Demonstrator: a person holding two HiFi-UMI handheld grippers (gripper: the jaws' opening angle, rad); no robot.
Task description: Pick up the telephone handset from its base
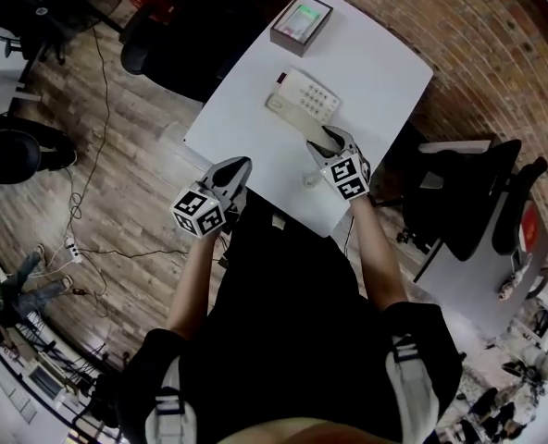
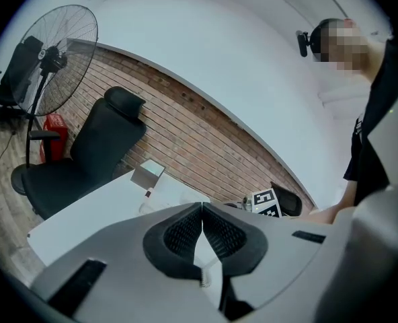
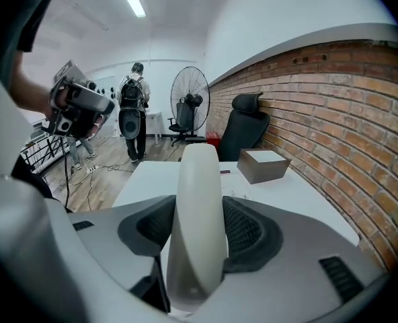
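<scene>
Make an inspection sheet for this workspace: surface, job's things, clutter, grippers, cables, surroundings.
Surface: white table on a wood floor.
Job's things: handset in a grip; base on the table.
Clutter: box at the far end.
Grippers: right gripper shut on handset; left gripper shut, empty.
Cables: loose cables and power strip on the floor.
Surroundings: brick wall, chairs, fan.
</scene>
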